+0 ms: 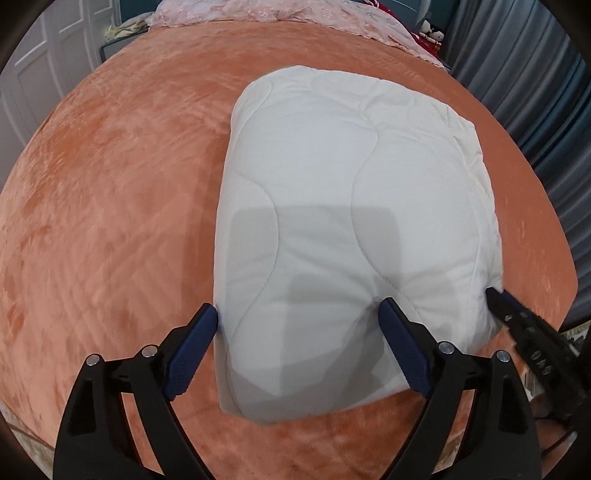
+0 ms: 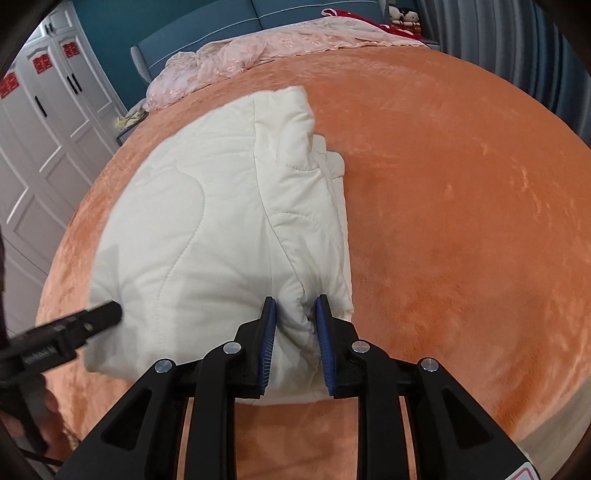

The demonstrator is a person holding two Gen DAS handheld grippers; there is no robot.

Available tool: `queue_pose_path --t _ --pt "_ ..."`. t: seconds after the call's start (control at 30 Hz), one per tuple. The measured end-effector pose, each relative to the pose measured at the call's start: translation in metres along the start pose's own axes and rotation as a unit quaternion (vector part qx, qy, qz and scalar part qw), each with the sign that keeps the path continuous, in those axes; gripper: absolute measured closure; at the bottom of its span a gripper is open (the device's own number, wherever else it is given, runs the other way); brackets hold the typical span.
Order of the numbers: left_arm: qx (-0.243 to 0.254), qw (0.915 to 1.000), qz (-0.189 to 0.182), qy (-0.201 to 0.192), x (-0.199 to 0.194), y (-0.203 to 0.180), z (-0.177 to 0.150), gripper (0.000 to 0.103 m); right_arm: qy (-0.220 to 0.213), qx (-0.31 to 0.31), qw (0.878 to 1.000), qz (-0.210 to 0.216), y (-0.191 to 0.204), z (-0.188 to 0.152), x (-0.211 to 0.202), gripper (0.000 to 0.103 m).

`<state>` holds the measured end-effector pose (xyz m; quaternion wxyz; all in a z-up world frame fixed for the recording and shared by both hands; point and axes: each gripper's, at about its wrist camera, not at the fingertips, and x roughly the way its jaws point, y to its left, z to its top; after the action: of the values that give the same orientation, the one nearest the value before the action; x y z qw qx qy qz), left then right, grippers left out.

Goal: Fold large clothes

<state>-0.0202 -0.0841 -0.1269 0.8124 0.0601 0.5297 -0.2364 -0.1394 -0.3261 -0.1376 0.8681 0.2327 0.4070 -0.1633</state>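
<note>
A white quilted garment [image 1: 351, 206] lies folded into a thick pad on the orange plush bed [image 1: 110, 221]. My left gripper [image 1: 299, 314] is wide open, its blue pads straddling the pad's near left corner. My right gripper [image 2: 295, 306] is shut on the garment's [image 2: 207, 221] near right edge, with fabric bunched between the pads. The right gripper also shows in the left wrist view [image 1: 495, 295], and the left gripper shows in the right wrist view [image 2: 114, 310] at the pad's left edge.
A pink floral cover [image 2: 258, 51] is heaped at the head of the bed. White wardrobe doors [image 2: 48, 122] stand to the left and grey curtains [image 1: 535, 92] to the right. Small dolls [image 2: 402, 16] sit by the headboard.
</note>
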Motion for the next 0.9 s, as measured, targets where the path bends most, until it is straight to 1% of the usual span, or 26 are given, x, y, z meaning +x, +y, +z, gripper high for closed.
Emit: queue_pose_path --t 0.07,0.17,0.2,0.23,0.37,0.47,0.5,0.53,0.57,0.6,0.63,0.7,0.73,0.8,0.9 --pt "-0.007 0.9999 -0.005 0.012 0.003 0.004 -0.004 0.015 0.009 0.006 1.0 -0.005 -0.004 -0.004 -0.002 0.083" --pt "-0.03 0.9989 -0.016 0.031 0.016 0.009 -0.011 0.01 0.033 0.006 0.999 -0.006 -0.012 -0.018 0.017 0.083" --pt "-0.036 0.9986 -0.021 0.033 0.021 0.012 -0.011 0.008 0.032 0.005 0.999 -0.006 -0.013 -0.021 0.023 0.083" --pt "-0.042 0.9983 -0.021 0.035 0.025 0.013 -0.012 0.005 0.026 0.001 1.0 -0.01 -0.012 -0.023 0.028 0.083" --pt "-0.034 0.9991 -0.01 0.021 0.031 0.012 -0.015 0.005 0.02 -0.029 0.999 -0.039 0.0 -0.023 0.033 0.082" --pt "-0.035 0.9991 -0.014 0.02 0.028 0.012 -0.014 0.005 0.018 -0.034 0.999 -0.034 0.0 -0.021 0.027 0.08" --pt "-0.039 0.9988 -0.021 0.024 0.021 0.015 -0.011 0.005 0.019 -0.027 0.999 -0.029 -0.002 -0.018 0.02 0.078" --pt "-0.04 0.9986 -0.026 0.023 0.015 0.016 -0.009 0.007 0.019 -0.023 0.999 -0.03 -0.001 -0.014 0.01 0.074" --pt "-0.043 0.9984 -0.034 0.015 0.002 0.018 -0.006 0.013 0.016 -0.02 0.999 -0.035 -0.002 -0.01 -0.001 0.061" --pt "-0.045 0.9983 -0.037 0.005 -0.007 0.018 -0.002 0.013 0.005 -0.016 0.999 -0.029 -0.001 -0.006 -0.011 0.053" --pt "-0.049 0.9978 -0.043 -0.013 -0.019 0.021 0.005 0.013 -0.016 -0.008 1.0 -0.011 -0.002 0.001 -0.024 0.05" --pt "-0.06 0.9959 -0.059 -0.035 -0.034 0.026 0.019 0.011 -0.044 0.013 0.999 0.008 -0.003 0.016 -0.04 0.034" --pt "-0.069 0.9943 -0.071 -0.039 -0.037 0.028 0.028 0.009 -0.051 0.021 0.998 0.014 -0.005 0.023 -0.042 0.032" --pt "-0.089 0.9909 -0.095 -0.035 -0.033 0.033 0.043 0.008 -0.058 0.047 0.997 0.028 -0.011 0.044 -0.039 0.027" --pt "-0.123 0.9846 -0.123 -0.011 -0.013 0.041 0.061 0.007 -0.037 0.086 0.995 0.034 -0.022 0.066 -0.016 0.027"
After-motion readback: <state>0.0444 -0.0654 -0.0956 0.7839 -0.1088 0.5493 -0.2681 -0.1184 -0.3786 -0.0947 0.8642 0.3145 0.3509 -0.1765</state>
